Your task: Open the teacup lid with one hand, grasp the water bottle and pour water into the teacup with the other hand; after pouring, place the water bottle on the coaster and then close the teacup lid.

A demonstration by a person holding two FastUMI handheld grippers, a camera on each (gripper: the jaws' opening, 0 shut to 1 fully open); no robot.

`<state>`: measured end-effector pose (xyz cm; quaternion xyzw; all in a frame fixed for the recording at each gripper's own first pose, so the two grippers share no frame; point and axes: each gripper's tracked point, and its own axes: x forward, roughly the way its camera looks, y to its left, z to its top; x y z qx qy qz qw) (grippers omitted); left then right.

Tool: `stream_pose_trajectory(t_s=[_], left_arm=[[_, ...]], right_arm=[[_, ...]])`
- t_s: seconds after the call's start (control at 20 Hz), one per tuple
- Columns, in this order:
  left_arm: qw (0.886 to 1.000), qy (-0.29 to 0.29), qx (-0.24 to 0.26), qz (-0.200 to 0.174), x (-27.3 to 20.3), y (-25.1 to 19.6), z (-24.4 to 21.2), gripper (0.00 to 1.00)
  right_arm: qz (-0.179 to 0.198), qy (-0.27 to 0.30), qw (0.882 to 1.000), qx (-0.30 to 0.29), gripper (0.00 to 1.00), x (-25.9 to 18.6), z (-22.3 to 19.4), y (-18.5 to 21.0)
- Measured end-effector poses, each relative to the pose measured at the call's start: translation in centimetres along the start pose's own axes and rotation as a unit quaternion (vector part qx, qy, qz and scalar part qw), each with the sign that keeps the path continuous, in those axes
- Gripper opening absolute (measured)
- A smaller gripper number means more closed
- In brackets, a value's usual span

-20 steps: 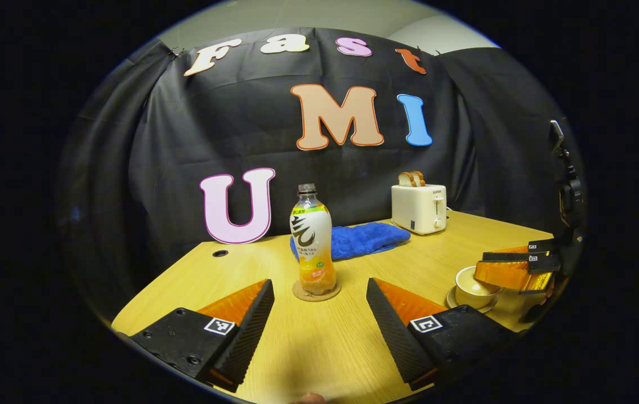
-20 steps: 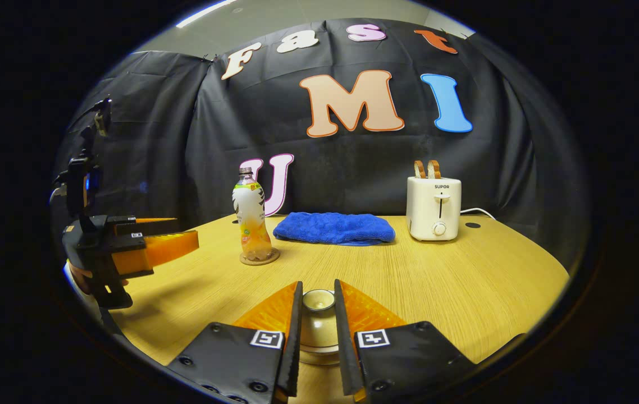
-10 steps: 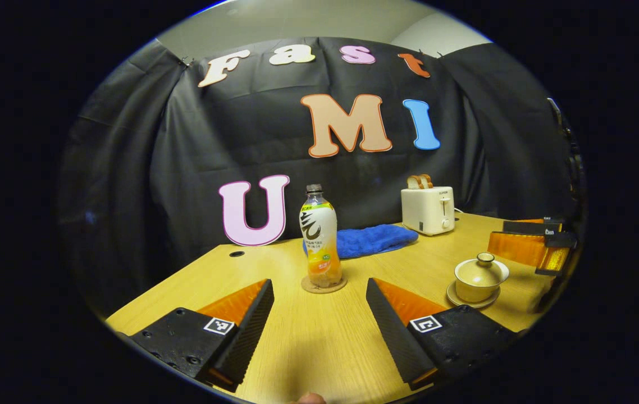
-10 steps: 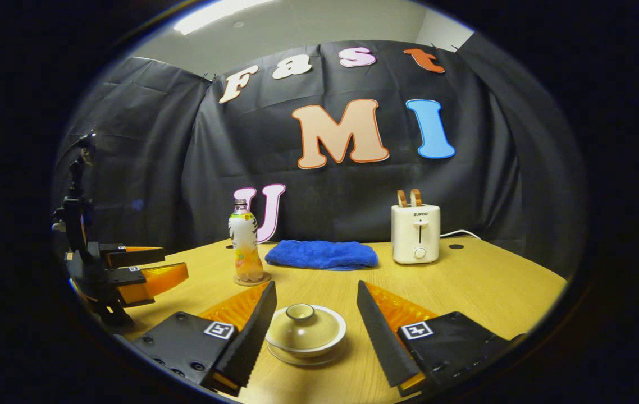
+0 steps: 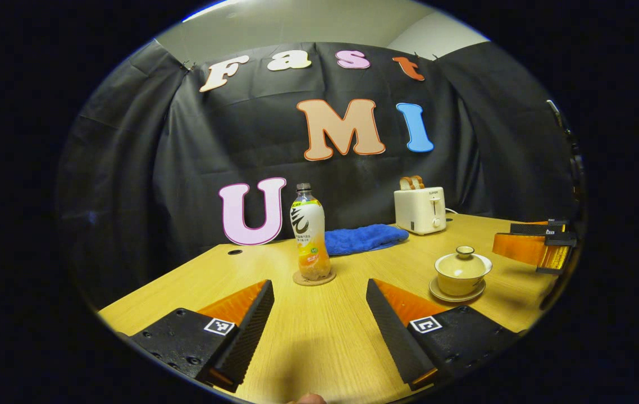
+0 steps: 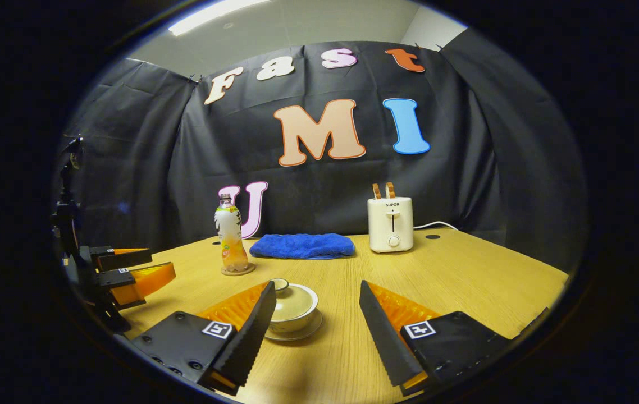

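Note:
A bottle of orange drink (image 5: 309, 233) (image 6: 229, 233) stands upright on a round cork coaster (image 5: 314, 278) (image 6: 238, 270). The beige teacup (image 5: 459, 272) (image 6: 292, 310) sits on its saucer with its lid on. My left gripper (image 5: 319, 306) is open, well short of the bottle, with bare table between its fingers. Open as well, my right gripper (image 6: 315, 306) has the teacup just past its left finger. In the left gripper view the right gripper (image 5: 538, 247) hangs to the right of the cup. The left gripper (image 6: 128, 270) shows at the left edge of the right gripper view.
A blue cloth (image 5: 365, 238) (image 6: 302, 246) lies behind the bottle on the wooden table (image 5: 325, 348) (image 6: 465, 280). A white toaster (image 5: 420, 209) (image 6: 389, 223) with bread slices stands at the back, its cable trailing right. Small holes mark the tabletop near the wall.
The right gripper let go of the lid, opened and pulled back from the cup; the lid now rests on the cup. The left gripper drew back a little from the bottle.

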<state>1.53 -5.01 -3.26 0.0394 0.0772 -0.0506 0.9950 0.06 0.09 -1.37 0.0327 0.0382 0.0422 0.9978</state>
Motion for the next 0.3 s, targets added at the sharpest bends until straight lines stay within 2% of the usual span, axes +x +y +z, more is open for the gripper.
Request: stream_pose_trajectory(t_s=[0.3], left_arm=[[1.000, -0.003, -0.016, 0.022, -0.08, 0.97, 0.04, 0.96]], right_arm=[[-0.012, -0.018, 0.999, -0.027, 0.94, -0.38, 0.34, 0.20]])
